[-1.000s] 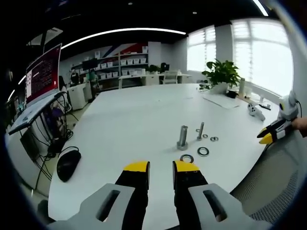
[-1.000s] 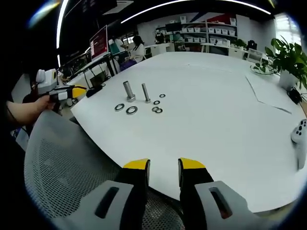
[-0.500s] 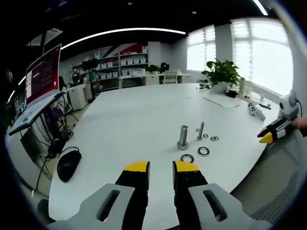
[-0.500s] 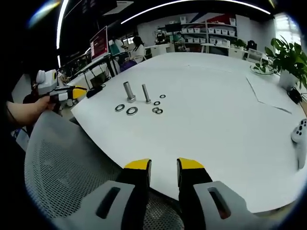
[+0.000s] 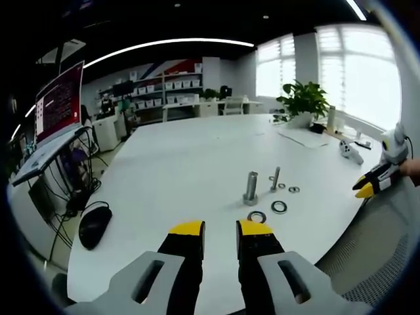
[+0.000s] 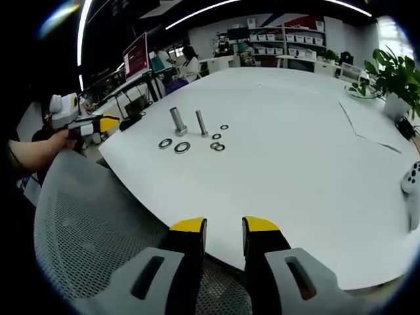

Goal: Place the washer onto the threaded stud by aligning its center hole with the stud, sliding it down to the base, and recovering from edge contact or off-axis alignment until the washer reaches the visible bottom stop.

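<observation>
Left gripper view: the left gripper (image 5: pixel 220 230) hangs over the near edge of the white desk (image 5: pixel 184 164), its yellow-tipped fingers (image 5: pixel 186 230) a narrow gap apart and holding nothing. Ahead stand two upright studs, the thicker stud (image 5: pixel 251 187) nearer and a thinner stud (image 5: pixel 275 178) just behind and to its right. A washer (image 5: pixel 256 216) lies flat on the desk just in front of the thicker stud; a second large washer (image 5: pixel 279 207) lies beside it, and smaller washers (image 5: pixel 293 189) sit near the thin stud. The right gripper (image 5: pixel 367 187) shows at the far right edge, over a mesh chair back (image 5: pixel 380 243). Right gripper view: the right gripper (image 6: pixel 220 226) sits well back from the hardware, above the chair mesh (image 6: pixel 85 223), fingers (image 6: pixel 261 226) slightly apart and empty. The studs (image 6: pixel 178 122) and washers (image 6: pixel 182 147) lie well apart from it across the desk; the left gripper (image 6: pixel 95 125) is at the left, held in a hand (image 6: pixel 36 151). Judgement: the task has not begun; no washer is picked up and both studs are bare. The step in hand is the approach. Next move calls for opening one set of fingers, coming down on a flat washer's rim, lifting it and centring its hole over the matching stud.
</observation>
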`<state>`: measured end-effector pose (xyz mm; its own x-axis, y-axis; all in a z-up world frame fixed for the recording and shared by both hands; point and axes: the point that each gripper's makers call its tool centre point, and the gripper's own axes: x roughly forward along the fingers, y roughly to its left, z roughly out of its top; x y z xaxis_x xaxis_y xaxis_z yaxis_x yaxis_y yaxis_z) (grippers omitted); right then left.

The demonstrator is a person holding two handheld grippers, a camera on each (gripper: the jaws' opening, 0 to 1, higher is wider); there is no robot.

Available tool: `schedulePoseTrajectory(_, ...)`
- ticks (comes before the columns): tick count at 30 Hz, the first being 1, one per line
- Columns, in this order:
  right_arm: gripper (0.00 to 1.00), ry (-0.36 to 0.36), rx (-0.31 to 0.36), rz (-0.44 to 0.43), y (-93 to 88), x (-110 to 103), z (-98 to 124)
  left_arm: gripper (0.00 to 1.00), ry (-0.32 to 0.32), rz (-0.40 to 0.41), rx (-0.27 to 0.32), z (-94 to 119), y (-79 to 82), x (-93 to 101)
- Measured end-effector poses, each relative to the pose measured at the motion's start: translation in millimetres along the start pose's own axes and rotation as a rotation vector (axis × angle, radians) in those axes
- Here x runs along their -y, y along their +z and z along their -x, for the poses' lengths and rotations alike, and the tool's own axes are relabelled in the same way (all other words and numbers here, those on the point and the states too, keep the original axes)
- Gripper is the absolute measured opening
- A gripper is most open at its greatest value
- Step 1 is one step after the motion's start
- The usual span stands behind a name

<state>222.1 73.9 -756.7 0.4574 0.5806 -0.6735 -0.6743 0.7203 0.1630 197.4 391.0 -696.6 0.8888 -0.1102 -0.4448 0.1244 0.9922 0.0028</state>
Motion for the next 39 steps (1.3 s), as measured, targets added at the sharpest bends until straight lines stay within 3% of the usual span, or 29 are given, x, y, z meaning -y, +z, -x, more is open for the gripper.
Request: schedulePoseTrajectory(39, 0.25, 0.012, -0.007, 0.004, -1.4, -1.8, -0.8, 0.18, 0.01, -0.03, -0.021, -1.2, -3.6, -1.2)
